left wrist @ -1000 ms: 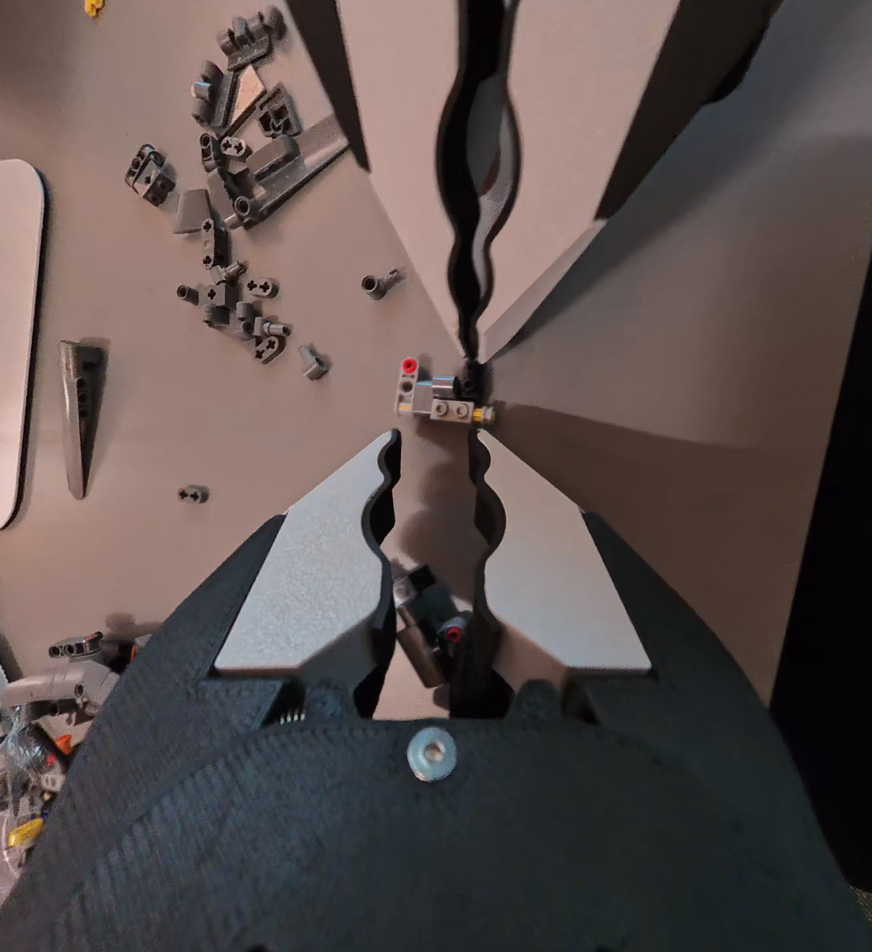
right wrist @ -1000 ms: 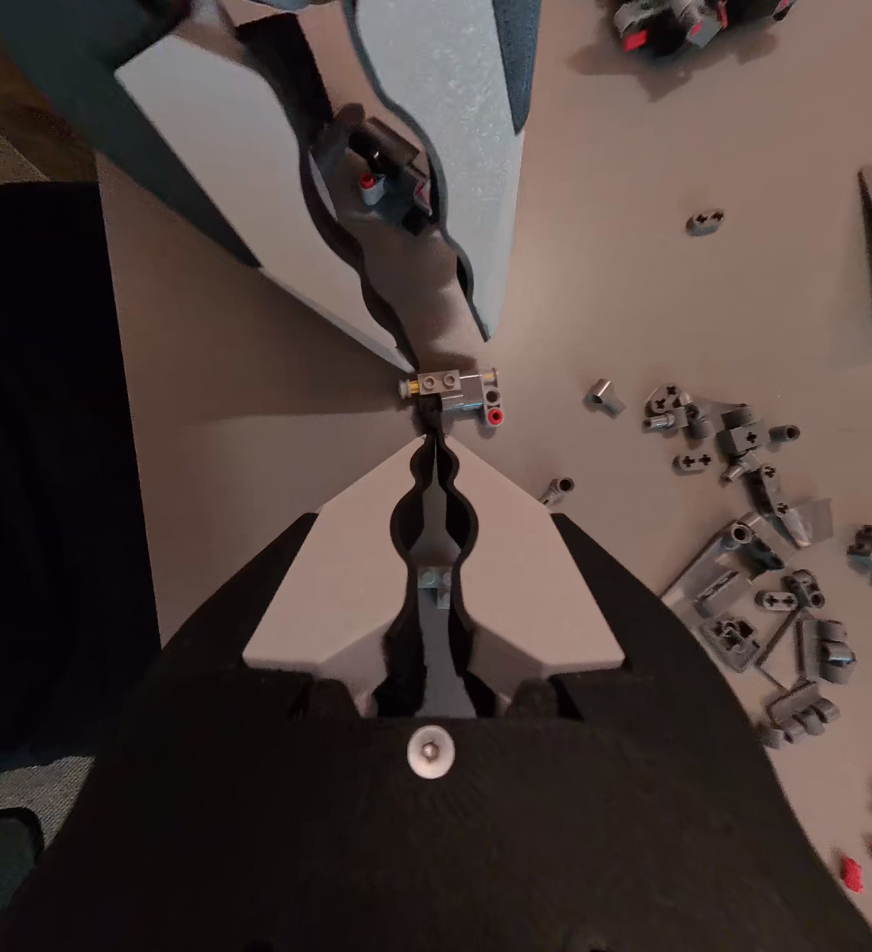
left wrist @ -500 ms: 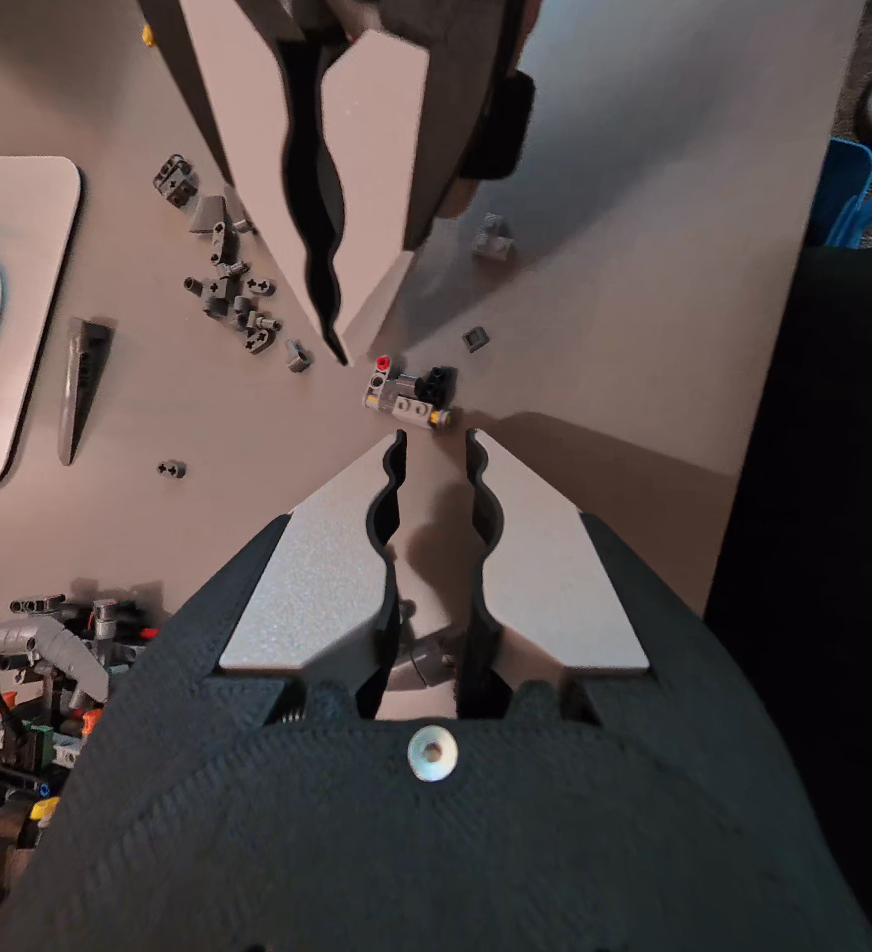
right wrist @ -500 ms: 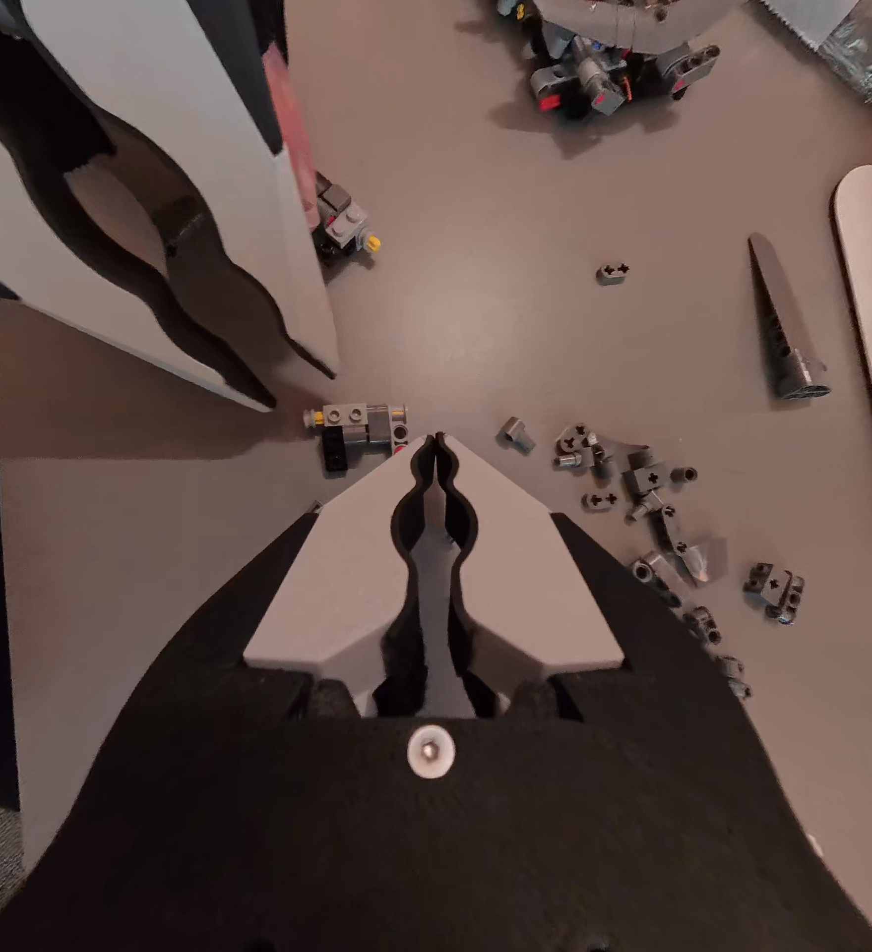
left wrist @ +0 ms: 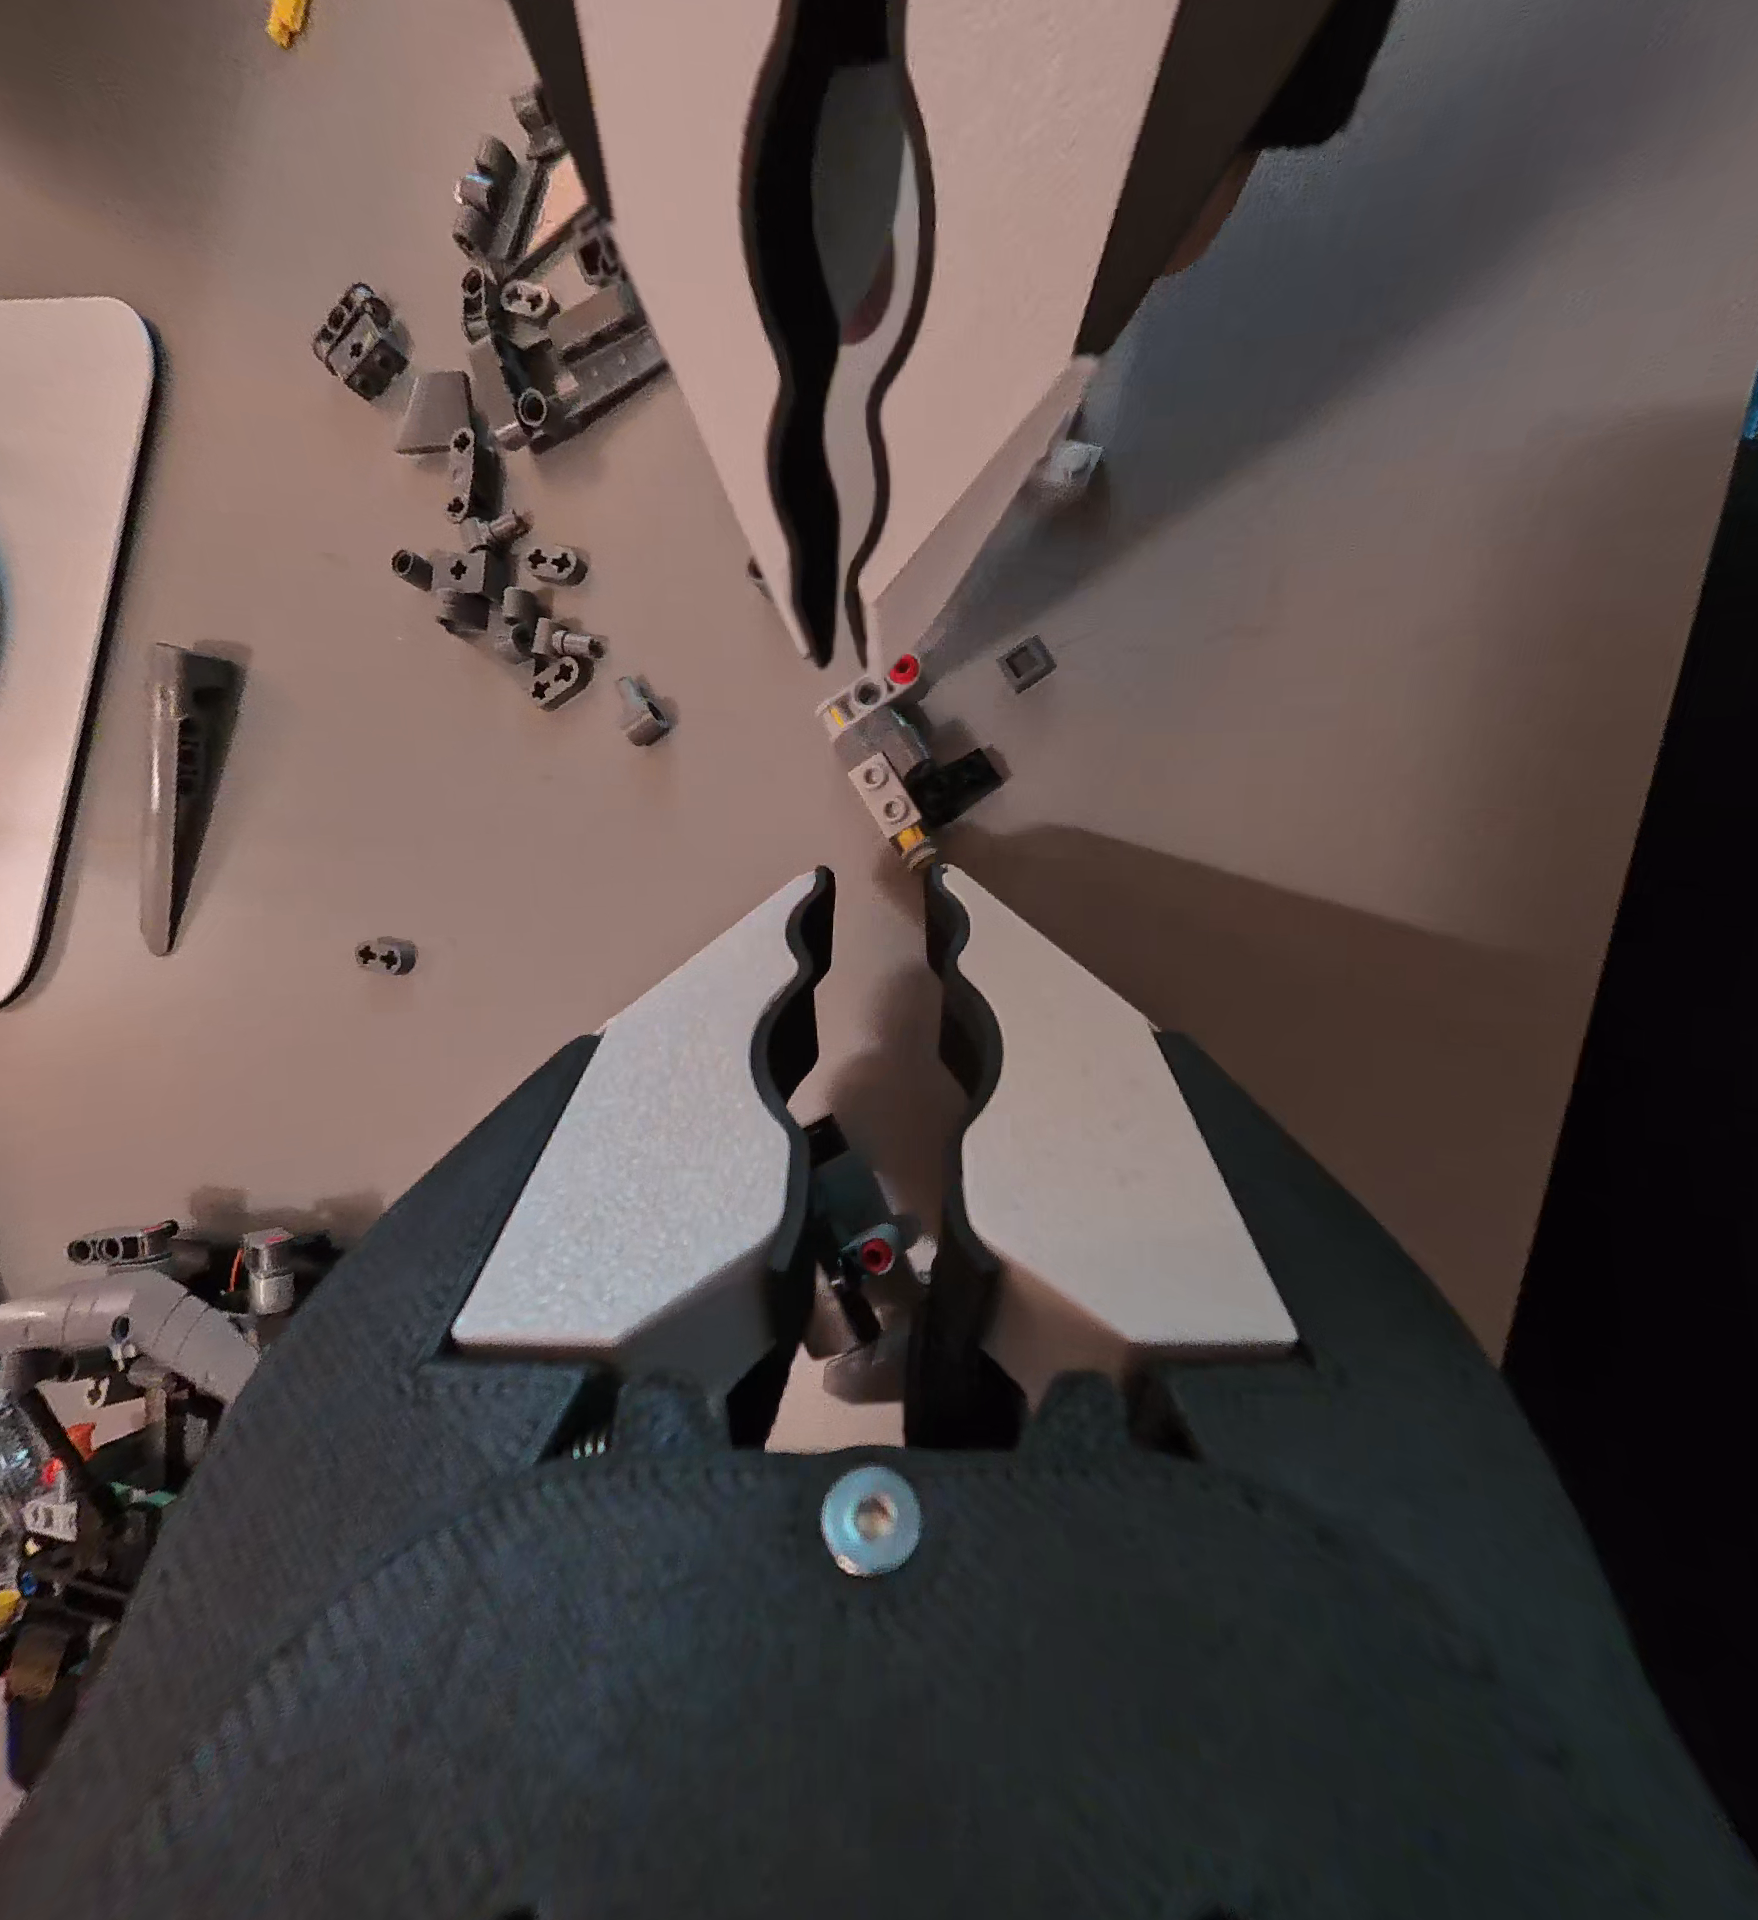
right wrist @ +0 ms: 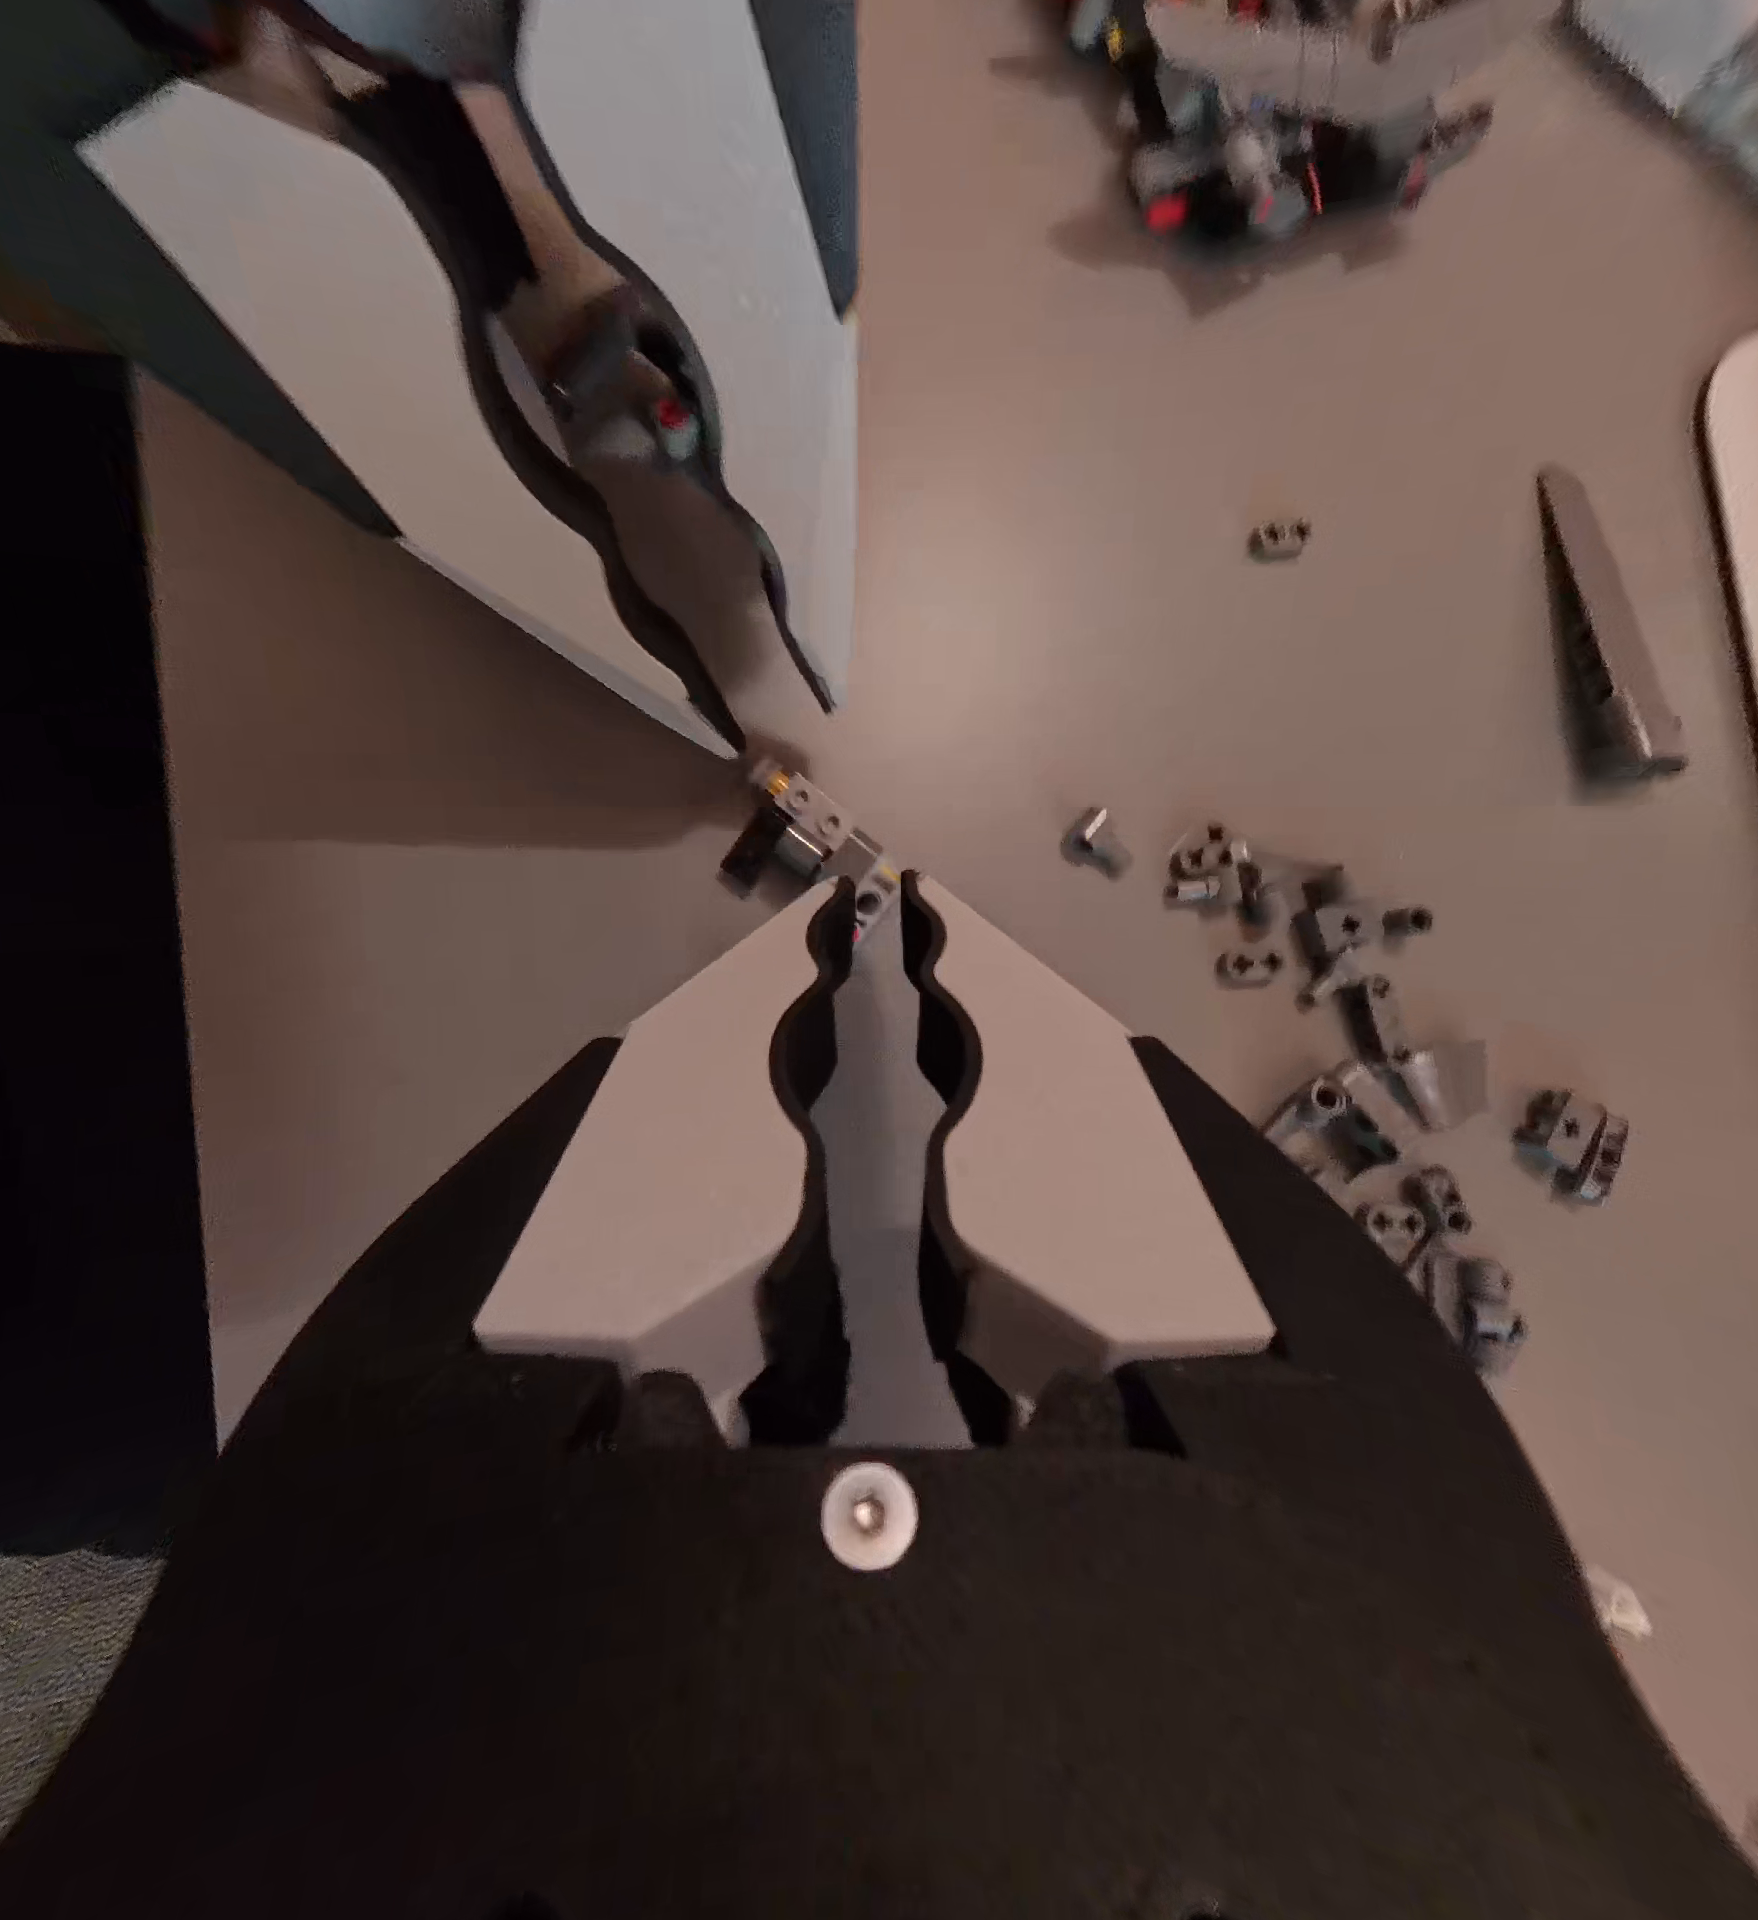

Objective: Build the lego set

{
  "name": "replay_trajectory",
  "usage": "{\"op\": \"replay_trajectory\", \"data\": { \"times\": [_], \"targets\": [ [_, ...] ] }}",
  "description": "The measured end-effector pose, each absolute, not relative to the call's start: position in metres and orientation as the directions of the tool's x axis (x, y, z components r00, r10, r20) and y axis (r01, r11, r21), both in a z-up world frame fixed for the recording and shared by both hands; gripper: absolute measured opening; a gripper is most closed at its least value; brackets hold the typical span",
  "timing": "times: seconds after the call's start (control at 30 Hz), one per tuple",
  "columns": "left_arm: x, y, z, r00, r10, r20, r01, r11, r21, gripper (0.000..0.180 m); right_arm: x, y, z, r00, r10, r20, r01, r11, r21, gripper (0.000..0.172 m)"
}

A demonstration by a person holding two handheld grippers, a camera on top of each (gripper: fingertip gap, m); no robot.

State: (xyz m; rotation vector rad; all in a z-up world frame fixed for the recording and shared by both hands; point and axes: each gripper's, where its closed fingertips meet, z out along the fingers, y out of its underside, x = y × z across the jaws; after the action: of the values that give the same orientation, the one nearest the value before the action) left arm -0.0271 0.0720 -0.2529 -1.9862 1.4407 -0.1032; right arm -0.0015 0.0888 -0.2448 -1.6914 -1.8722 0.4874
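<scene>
Right wrist view: right gripper (right wrist: 870,883) fingers sit narrowly apart astride the light grey end of a small grey, black and yellow toy-brick assembly (right wrist: 802,831) lying near the surface (right wrist: 1062,623) edge, contact unclear, while left gripper (right wrist: 781,727) fingers, tips spread, pinch a dark grey piece with a red pin (right wrist: 662,416) farther back.

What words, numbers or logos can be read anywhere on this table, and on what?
None can be read.
Grey bricks: plain, no print.
Small brick assembly: plain.
Pale board: only a round shape, no text.
Plastic bag at the table edge: too blurred to tell.
</scene>
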Motion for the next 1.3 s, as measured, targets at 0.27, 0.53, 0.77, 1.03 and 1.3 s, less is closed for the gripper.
{"op": "replay_trajectory", "data": {
  "times": [0.27, 0.53, 0.77, 1.03, 1.3],
  "targets": [
    [-0.024, 0.067, -0.261, 0.378, -0.867, -0.324, -0.828, -0.159, -0.538, 0.014, -0.019, 0.079, -0.241, -0.289, 0.941, 0.173, 0.755, 0.336, -0.563, 0.013],
    [-0.020, 0.072, -0.263, 0.384, -0.866, -0.322, -0.818, -0.156, -0.554, 0.008, -0.018, 0.083, -0.253, -0.343, 0.933, 0.110, 0.786, 0.349, -0.510, 0.013],
    [-0.022, 0.077, -0.258, 0.396, -0.854, -0.337, -0.800, -0.140, -0.584, 0.008, -0.014, 0.091, -0.249, -0.310, 0.945, 0.101, 0.786, 0.315, -0.531, 0.031],
    [-0.021, 0.076, -0.259, 0.383, -0.856, -0.347, -0.805, -0.124, -0.581, 0.011, -0.013, 0.092, -0.261, -0.267, 0.960, 0.089, 0.795, 0.271, -0.542, 0.037],
    [-0.026, 0.081, -0.260, 0.347, -0.878, -0.330, -0.821, -0.115, -0.559, 0.014, -0.008, 0.088, -0.262, -0.059, 0.998, 0.033, 0.844, 0.067, -0.531, 0.034]
  ]
}}
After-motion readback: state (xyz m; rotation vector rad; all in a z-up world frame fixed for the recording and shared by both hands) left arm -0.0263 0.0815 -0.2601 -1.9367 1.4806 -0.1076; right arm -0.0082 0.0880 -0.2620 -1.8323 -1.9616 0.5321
